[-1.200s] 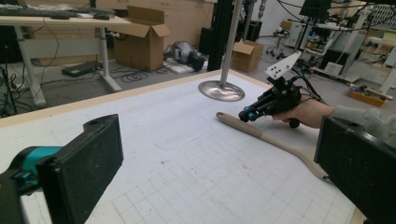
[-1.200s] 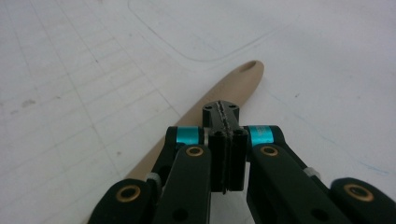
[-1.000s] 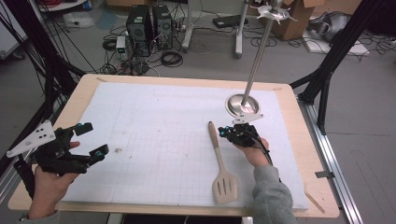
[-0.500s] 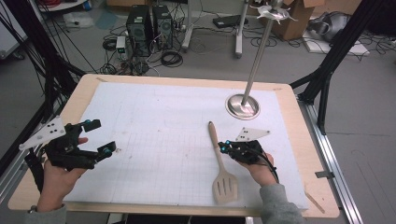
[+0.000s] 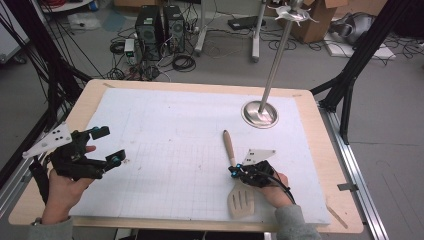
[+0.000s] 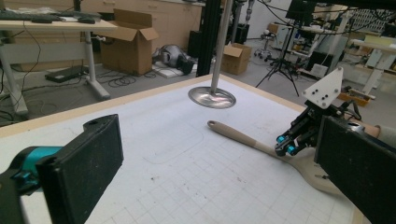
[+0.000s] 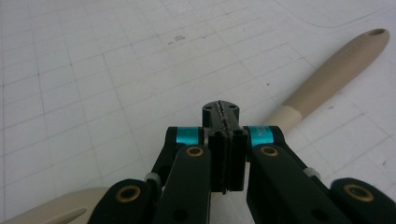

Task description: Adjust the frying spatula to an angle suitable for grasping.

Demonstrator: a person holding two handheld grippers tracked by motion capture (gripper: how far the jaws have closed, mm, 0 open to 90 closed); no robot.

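I take the round metal pole base (image 5: 259, 113) as my landmark. The slotted spatula (image 5: 235, 172) lies on the white grid mat (image 5: 170, 130) just nearer the person than that base, its wooden handle end pointing toward the base and its pale slotted blade nearest the table's front edge. My right gripper (image 5: 233, 171) sits over the spatula's neck, on the near side of the base; in the right gripper view its jaws are pressed flat together with nothing between them, and the spatula handle (image 7: 336, 74) runs past beneath and beyond them. Whether the tips touch the spatula I cannot tell. My left gripper (image 5: 107, 146) is well apart from the base, far across the mat by the table's left edge (a hand wraps its body), hanging over the mat, jaws spread wide and empty.
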